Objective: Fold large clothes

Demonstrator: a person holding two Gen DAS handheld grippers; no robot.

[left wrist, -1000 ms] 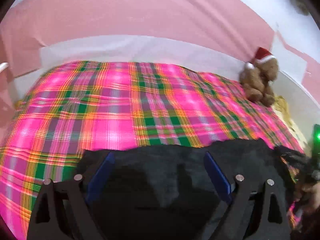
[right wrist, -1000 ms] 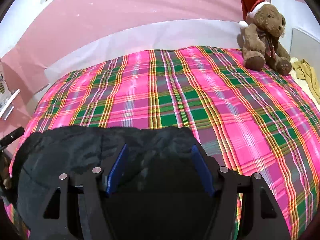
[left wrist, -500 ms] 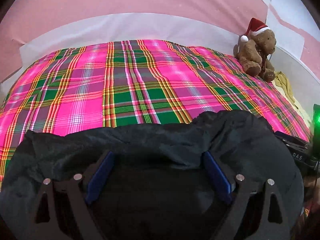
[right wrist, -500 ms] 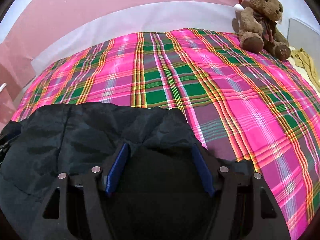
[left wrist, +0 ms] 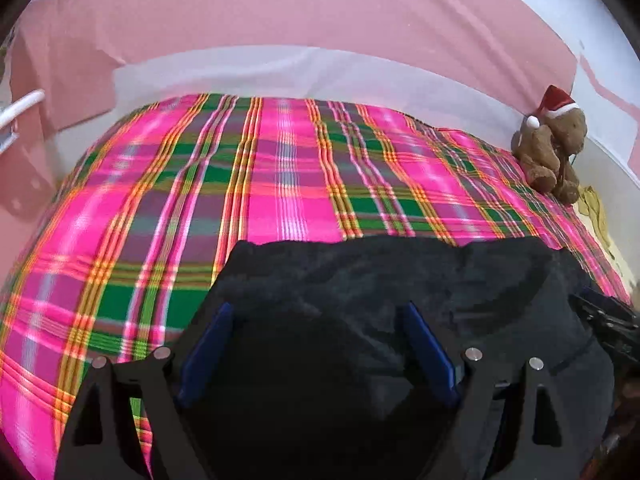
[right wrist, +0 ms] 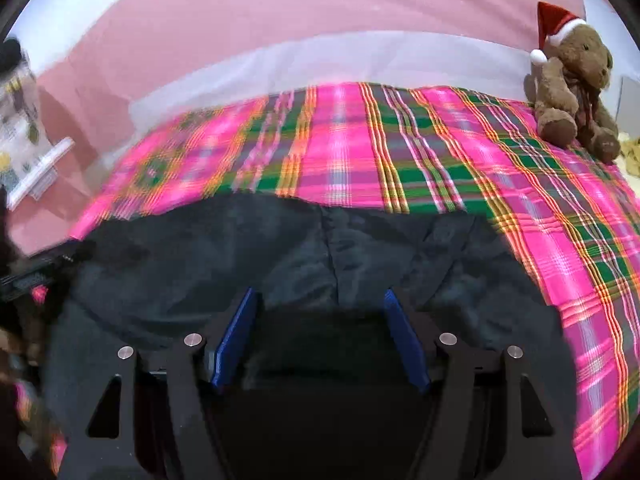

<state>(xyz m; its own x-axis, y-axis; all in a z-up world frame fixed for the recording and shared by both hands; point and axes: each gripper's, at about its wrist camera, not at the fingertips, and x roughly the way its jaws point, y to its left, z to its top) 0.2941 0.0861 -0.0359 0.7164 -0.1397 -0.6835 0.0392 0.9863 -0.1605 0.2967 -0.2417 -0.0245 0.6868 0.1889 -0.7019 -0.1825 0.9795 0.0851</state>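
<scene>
A large black garment lies bunched at the near edge of a bed with a pink and green plaid cover. My left gripper hangs over it with its blue-padded jaws wide apart; cloth fills the space between and under them. The garment also shows in the right wrist view, where my right gripper stands the same way, jaws apart over the cloth. Whether either gripper holds cloth lower down is hidden. The other gripper shows at the right edge of the left view.
A brown teddy bear with a red Santa hat sits at the bed's far right corner, also seen in the left wrist view. A pink wall with a white band runs behind the bed. A yellow cloth lies beside the bear.
Both views have swung back and lifted. The garment's far edge has shifted on the bed and now lies flatter and wider in the right view. The jaw spacing looks unchanged.
</scene>
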